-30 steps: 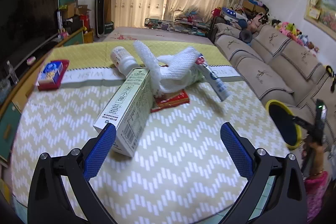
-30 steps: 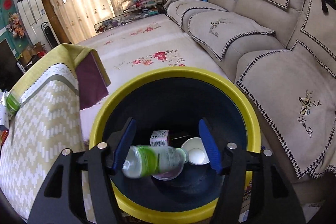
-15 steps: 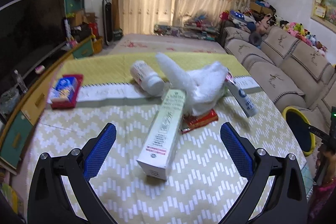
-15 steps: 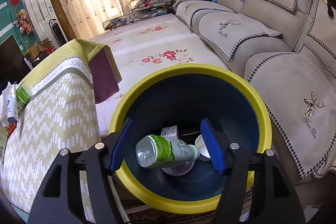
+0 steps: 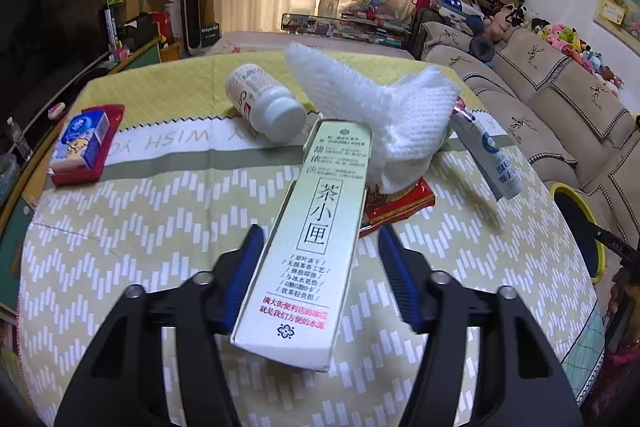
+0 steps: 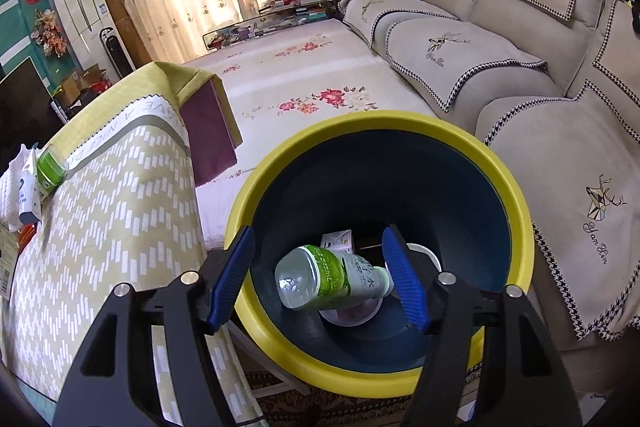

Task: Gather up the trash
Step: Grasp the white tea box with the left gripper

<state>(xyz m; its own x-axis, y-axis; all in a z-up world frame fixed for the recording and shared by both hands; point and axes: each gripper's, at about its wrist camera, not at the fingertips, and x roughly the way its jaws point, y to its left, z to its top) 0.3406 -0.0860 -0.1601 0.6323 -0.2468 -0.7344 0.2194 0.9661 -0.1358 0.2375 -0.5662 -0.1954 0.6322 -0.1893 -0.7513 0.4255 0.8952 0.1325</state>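
In the left wrist view a long pale green tea carton [image 5: 316, 223] lies on the table between the fingers of my left gripper [image 5: 320, 267]. The jaws are open around it, the left pad close to its side. Behind it lie a white pill bottle [image 5: 264, 103], a white cloth [image 5: 396, 115], a red wrapper [image 5: 400, 203] and a white tube [image 5: 488, 155]. In the right wrist view my right gripper [image 6: 318, 275] is open above the yellow-rimmed bin [image 6: 516, 195]. A green-labelled plastic bottle [image 6: 332, 277] sits loose between the fingers, over the bin's inside.
A small blue carton on a red box [image 5: 86, 143] lies at the table's left. The bin holds a small box [image 6: 338, 241] and a white cup [image 6: 424, 253]. A beige sofa [image 6: 500, 75] stands right of the bin. The table's cloth [image 6: 120, 211] edge is beside the bin.
My left gripper has moved down onto the tea carton and its fingers have narrowed around it. My right gripper has pulled back slightly; the bottle sits freer between its fingers.
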